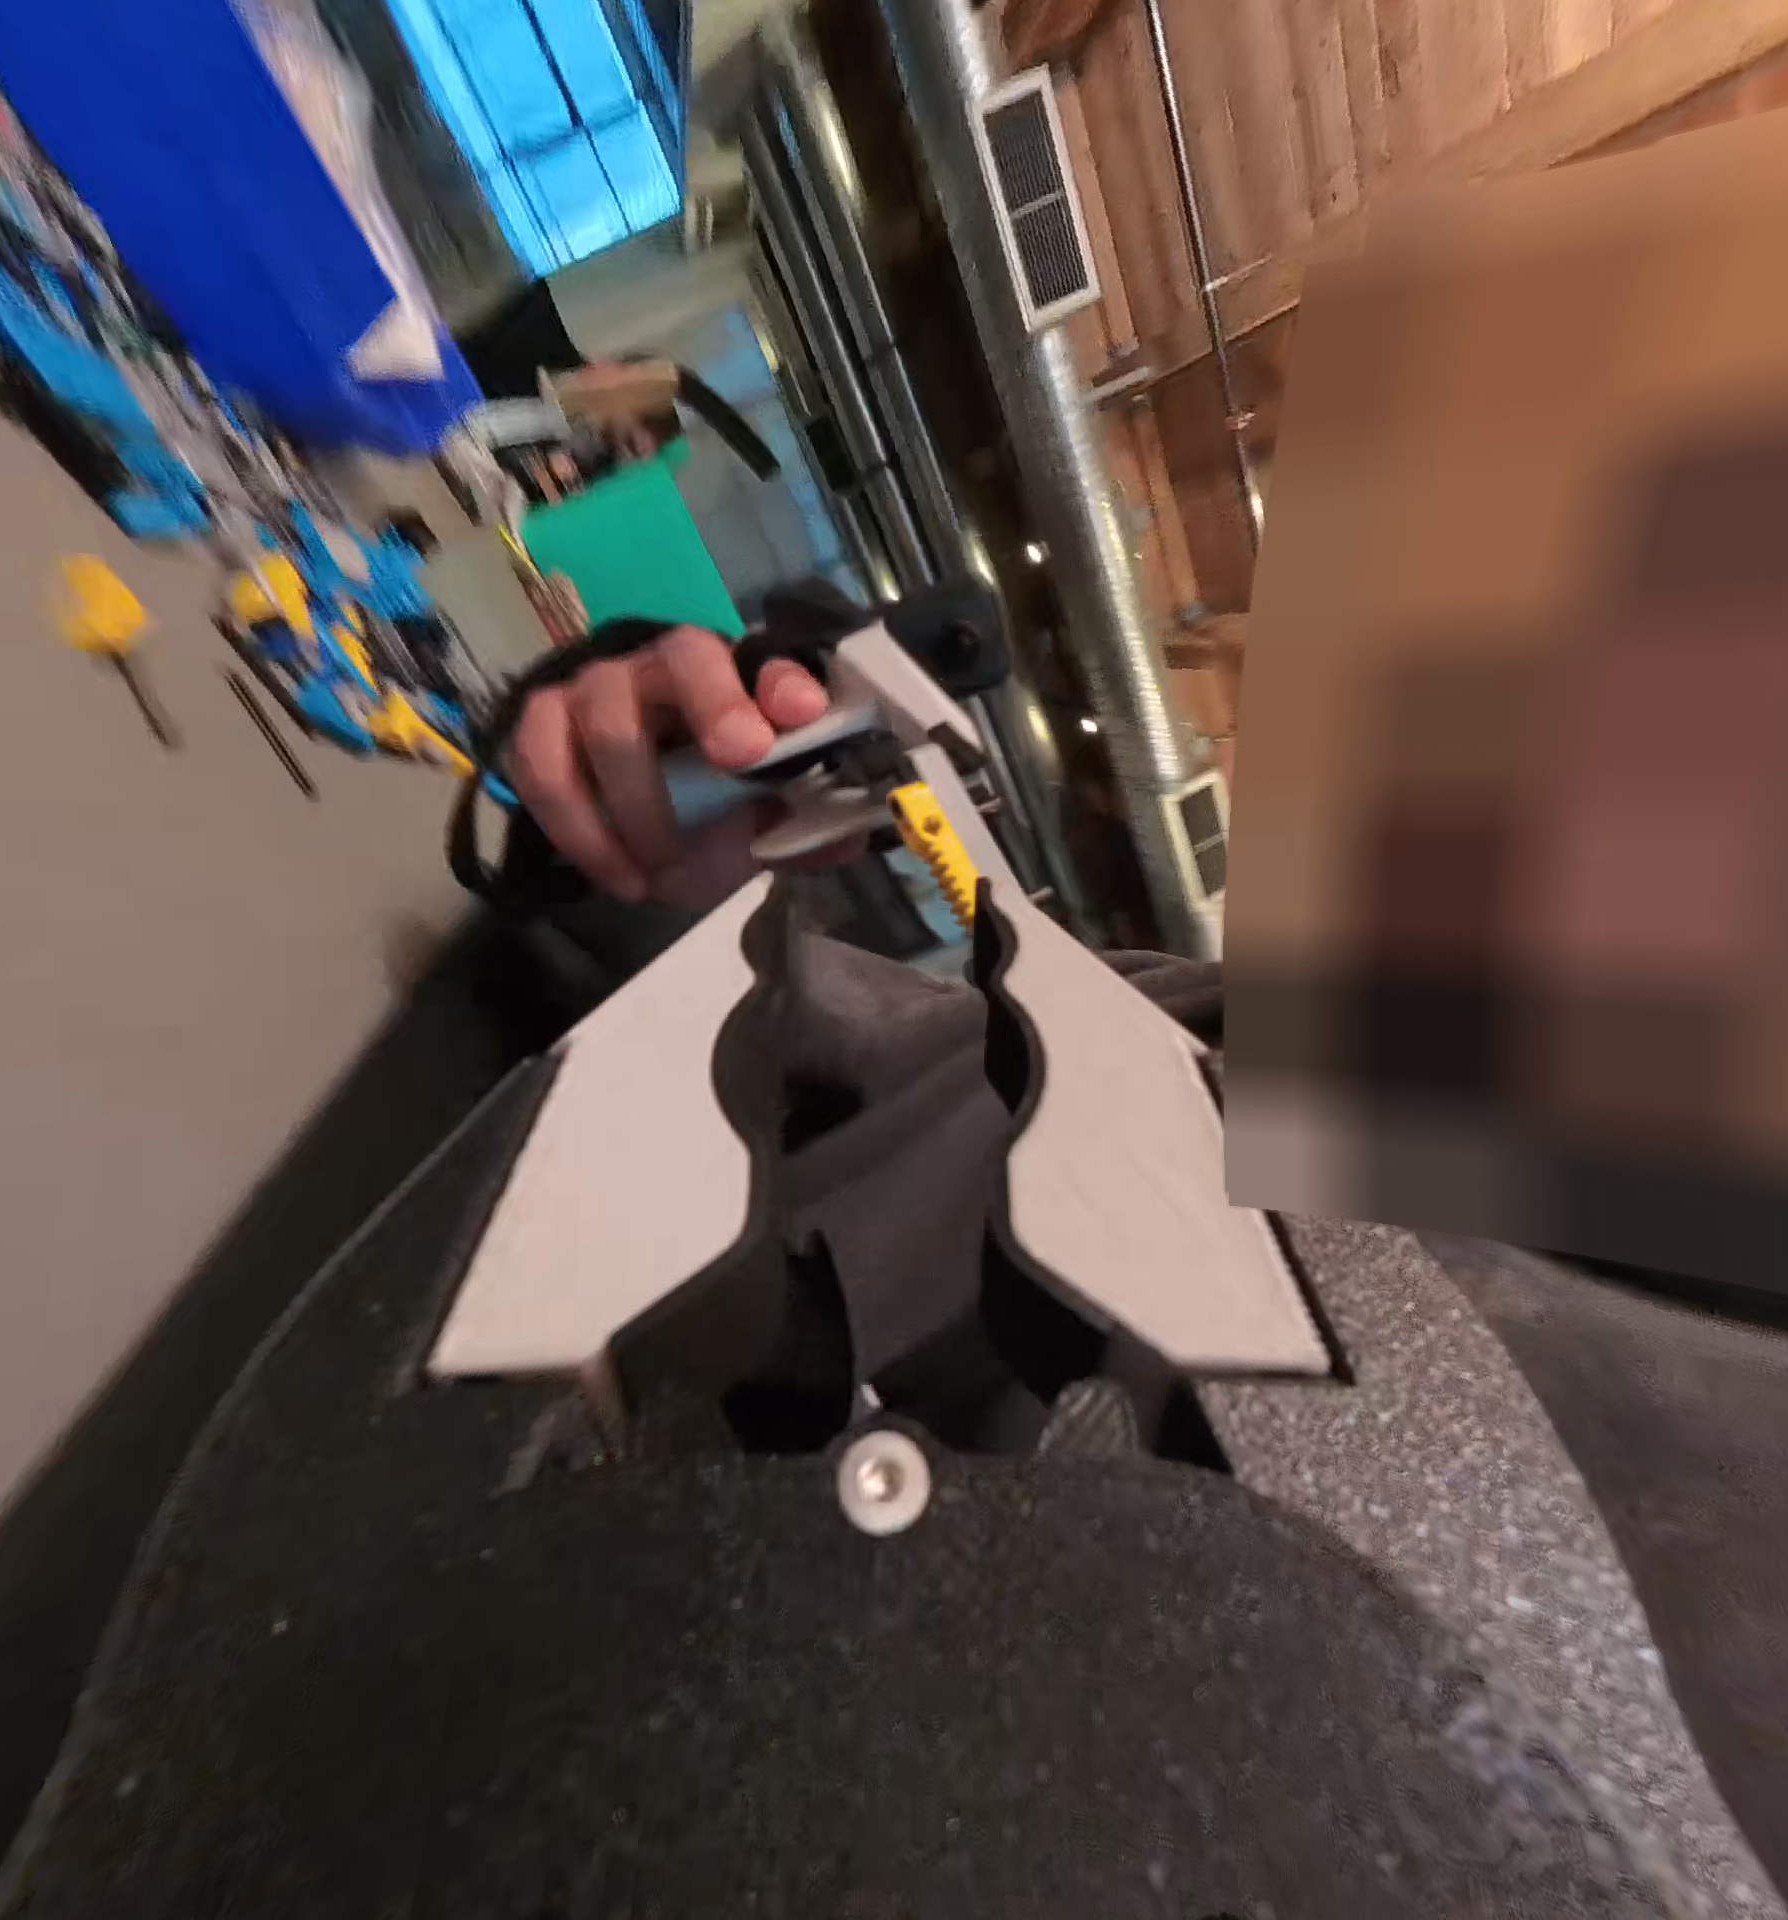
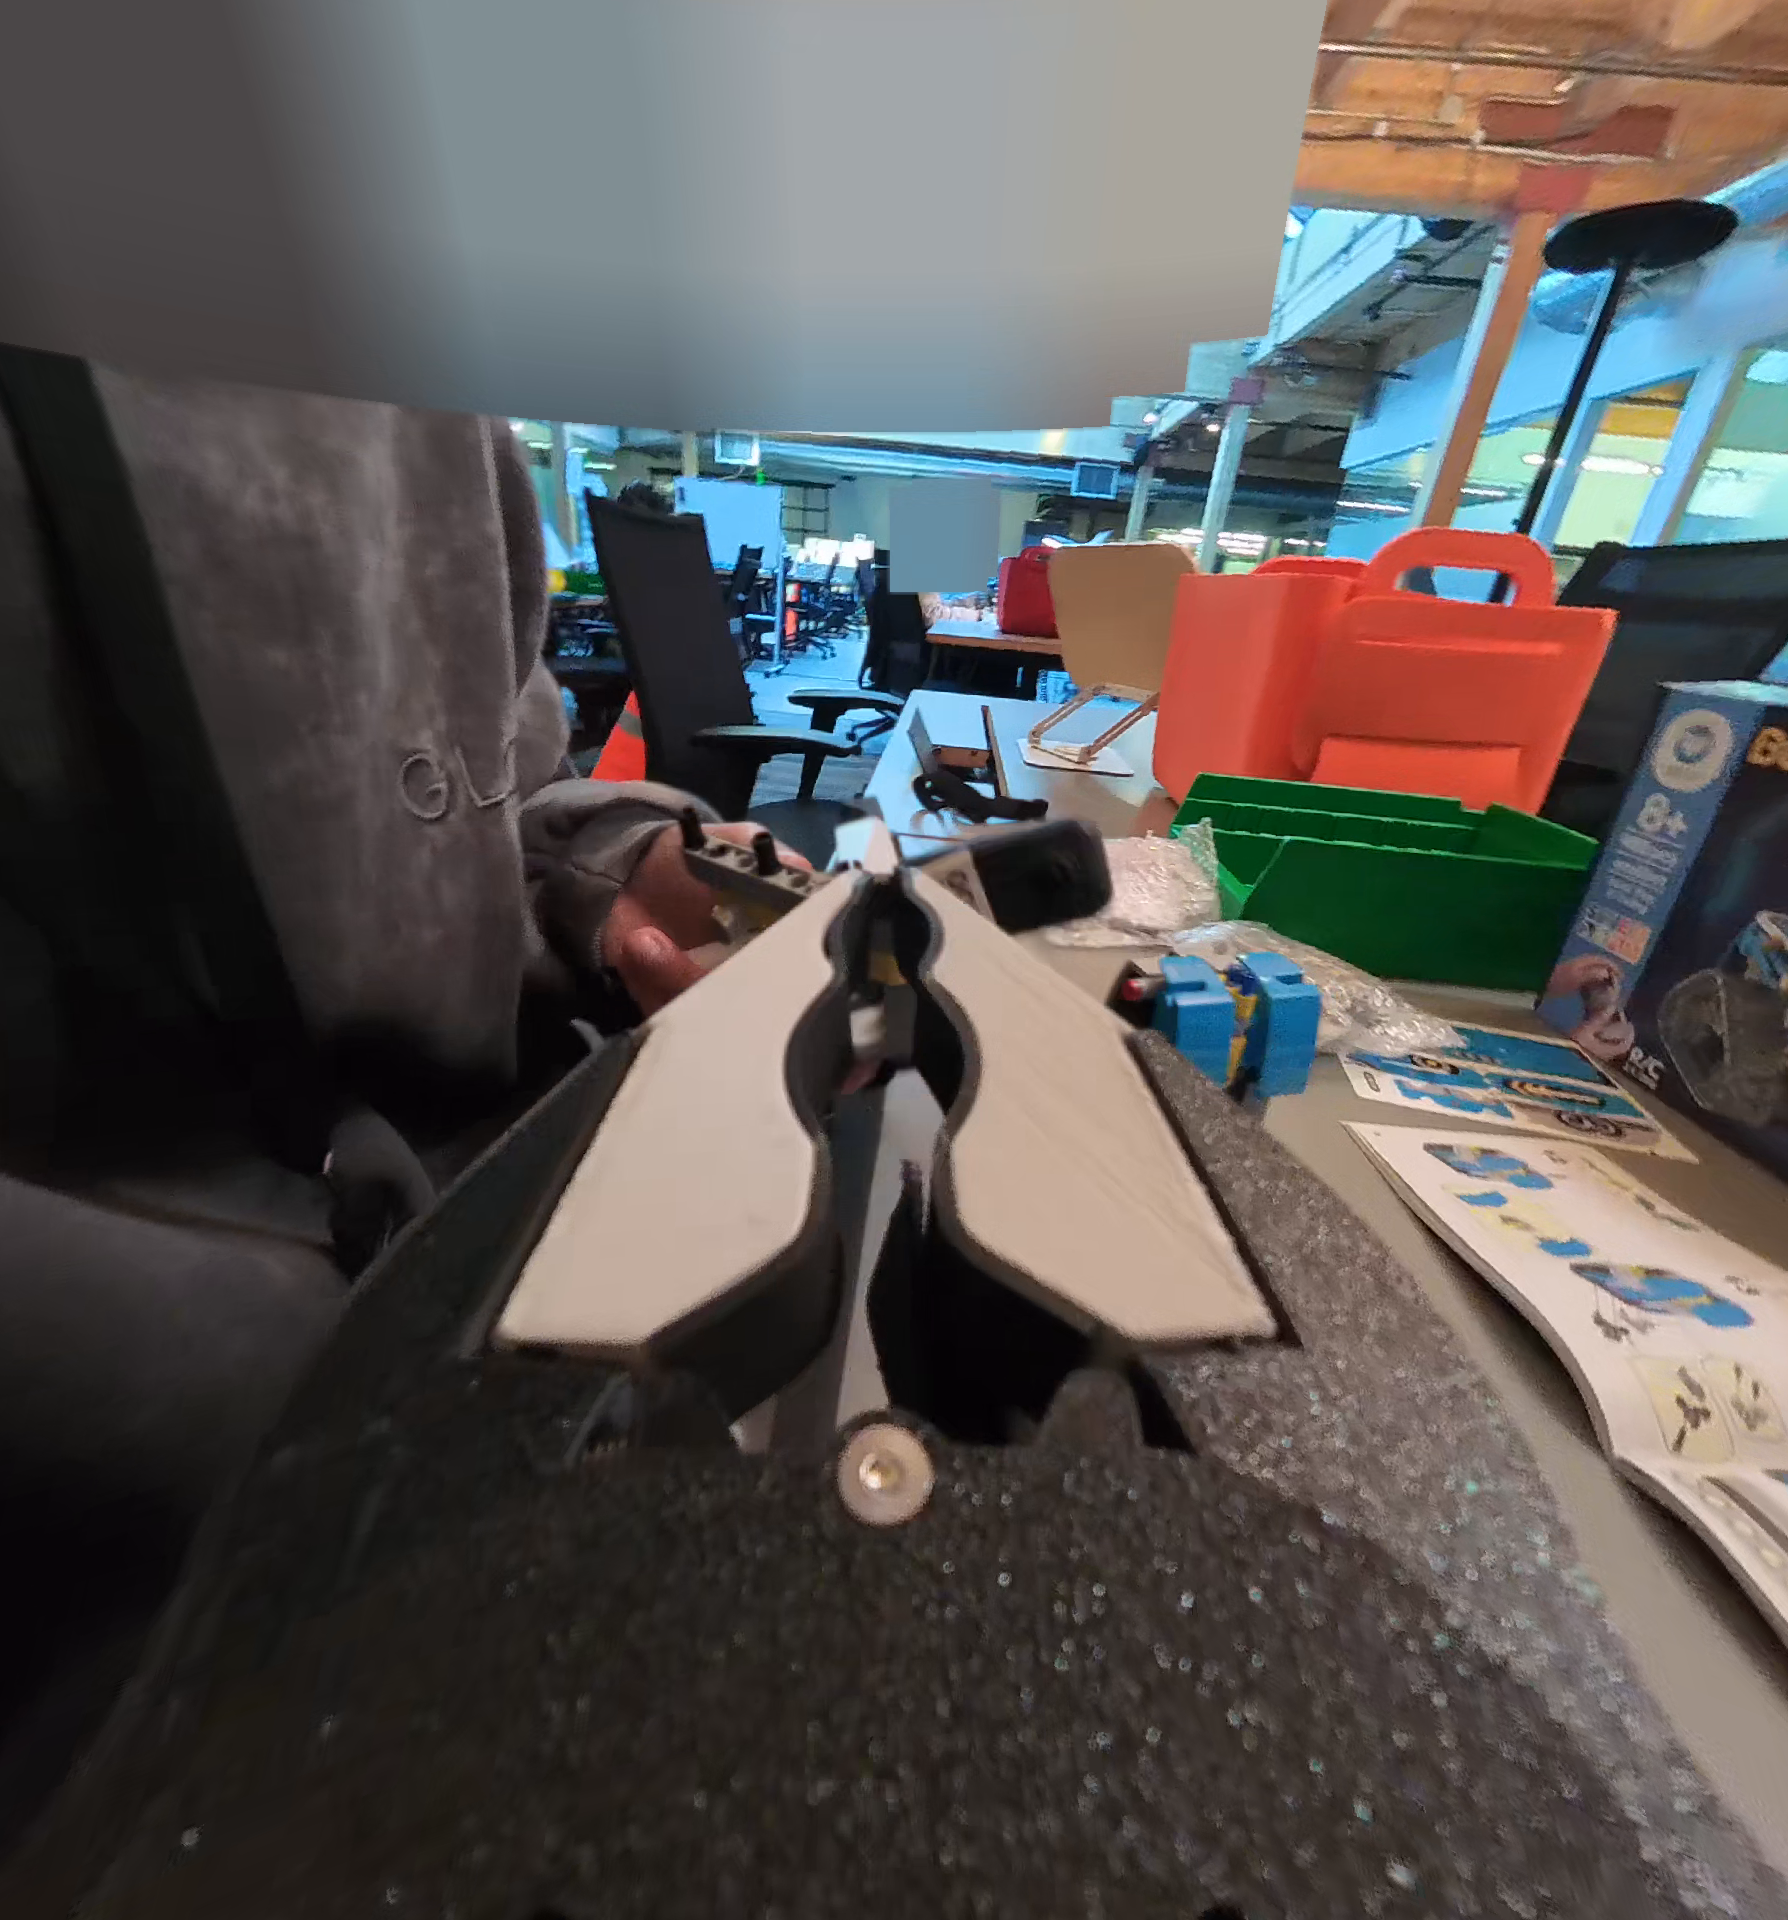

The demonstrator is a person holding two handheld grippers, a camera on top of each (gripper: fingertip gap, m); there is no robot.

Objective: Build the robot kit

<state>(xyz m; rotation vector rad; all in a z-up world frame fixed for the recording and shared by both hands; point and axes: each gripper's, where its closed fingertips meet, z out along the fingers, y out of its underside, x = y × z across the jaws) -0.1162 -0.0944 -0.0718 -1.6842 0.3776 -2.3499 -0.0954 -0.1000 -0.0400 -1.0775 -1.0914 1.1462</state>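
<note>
Left gripper [image 1: 874,899]: fingers apart at frame centre, nothing between, just below a yellow toothed piece [image 1: 937,852].
Right gripper [image 2: 877,888]: tips closed on the yellow piece [image 2: 885,961].
Blue toy assembly [image 2: 1238,1013]: on table [image 2: 1441,1278], right of centre.

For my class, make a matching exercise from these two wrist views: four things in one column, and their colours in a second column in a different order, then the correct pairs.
Things
1. toothed rack piece by the left gripper
2. open bin on the table
3. handled felt bag behind the bin
4. small block assembly near the right gripper

Colours
A. blue
B. orange
C. yellow
D. green

Pairs: 1-C, 2-D, 3-B, 4-A
</note>
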